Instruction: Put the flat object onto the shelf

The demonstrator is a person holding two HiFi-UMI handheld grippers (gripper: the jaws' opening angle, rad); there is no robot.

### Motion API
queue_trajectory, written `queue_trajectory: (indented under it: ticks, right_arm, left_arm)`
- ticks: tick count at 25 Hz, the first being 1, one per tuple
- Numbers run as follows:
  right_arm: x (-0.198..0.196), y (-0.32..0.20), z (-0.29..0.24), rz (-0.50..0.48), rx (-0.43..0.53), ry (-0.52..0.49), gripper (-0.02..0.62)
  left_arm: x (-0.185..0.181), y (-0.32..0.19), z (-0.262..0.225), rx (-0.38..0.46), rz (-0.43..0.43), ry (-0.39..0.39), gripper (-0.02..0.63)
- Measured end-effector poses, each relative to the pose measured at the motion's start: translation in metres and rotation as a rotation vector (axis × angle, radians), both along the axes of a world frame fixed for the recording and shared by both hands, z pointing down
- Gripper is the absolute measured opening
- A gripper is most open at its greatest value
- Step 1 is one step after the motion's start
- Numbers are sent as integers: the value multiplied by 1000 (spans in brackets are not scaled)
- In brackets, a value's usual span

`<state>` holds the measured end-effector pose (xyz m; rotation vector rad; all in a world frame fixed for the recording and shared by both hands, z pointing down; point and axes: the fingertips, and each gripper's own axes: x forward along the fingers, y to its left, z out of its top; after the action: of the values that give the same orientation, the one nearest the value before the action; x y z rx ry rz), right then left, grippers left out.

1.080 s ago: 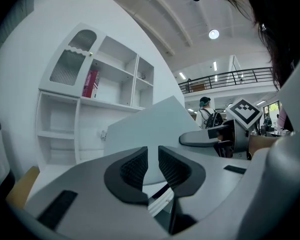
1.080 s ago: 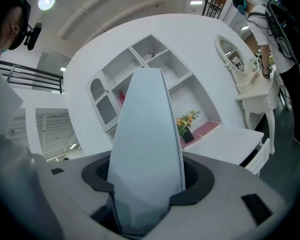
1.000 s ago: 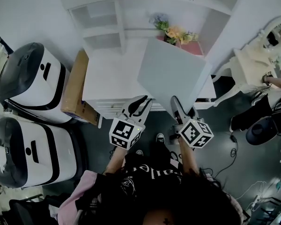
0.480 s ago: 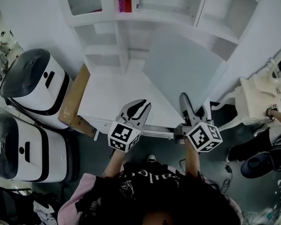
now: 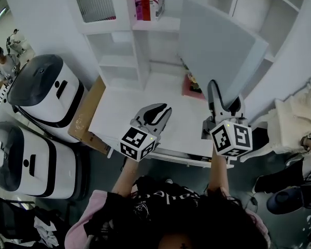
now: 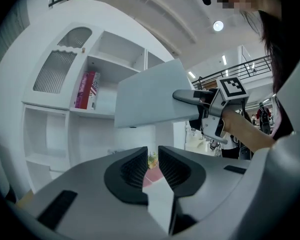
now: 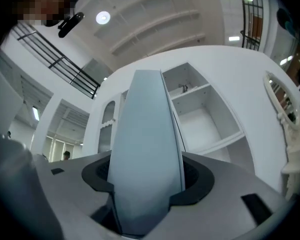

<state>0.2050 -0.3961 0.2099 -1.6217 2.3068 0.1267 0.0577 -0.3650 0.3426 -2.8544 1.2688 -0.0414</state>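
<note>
The board point(image 5: 217, 45) has risen from over the desk point(image 5: 124, 108) and now stands tilted, high on the right, in front of the white shelf point(image 5: 145, 27). The right claw point(image 5: 221, 95) is clamped on the board's near lower edge. The left claw point(image 5: 158, 110) hangs lower, over the desk, jaws slightly apart, holding nothing.

The board point(image 5: 217, 45) I hold up blocks my way to the middle of the shelf point(image 5: 119, 40). Books point(image 5: 145, 1) fill the upper bay left of it, and the right-hand bays stand open. The desk point(image 5: 124, 113) front lies free, with flowers point(image 5: 192, 84) at the back.
</note>
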Motion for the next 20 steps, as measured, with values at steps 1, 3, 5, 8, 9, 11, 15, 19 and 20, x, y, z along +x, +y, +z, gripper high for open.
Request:
queue_trajectory:
  ticks: [1,3,5,8,9,11,15,19,20]
  right_arm:
    - [-1,-5,-6,17,21,25,307]
    - [-4,-12,-17,26,54,48,307]
    - [-14,-15,-28,4,82,41,307]
    - [-31,-15,-41,5,123,56,305]
    - [-36,-15,-45,12,135,60,305]
    - [-43,-16,-52,12,150,65,305]
    - [-51,-19,-69,84,214,144,305]
    - [-60,-34,-77,269,267,473,305]
    - [-65,-41,-75,298,264,570,305]
  left_arm:
    - [-1,-5,-3,-3,8,-2,75]
    - [-5,-17,-6,-4,19,-18,75]
    - [-11,-26,-10,3,32,-29,75]
    - [-18,-42,-15,7,70,-22,75]
    - [-20,-47,-16,7,85,-20,75]
    - [-22,-56,-18,10,112,-23,75]
    - [-26,-70,-19,9,161,-18,75]
    - [-23,-77,-15,1,218,-22,75]
    - [-24,-78,-15,2,227,-21,75]
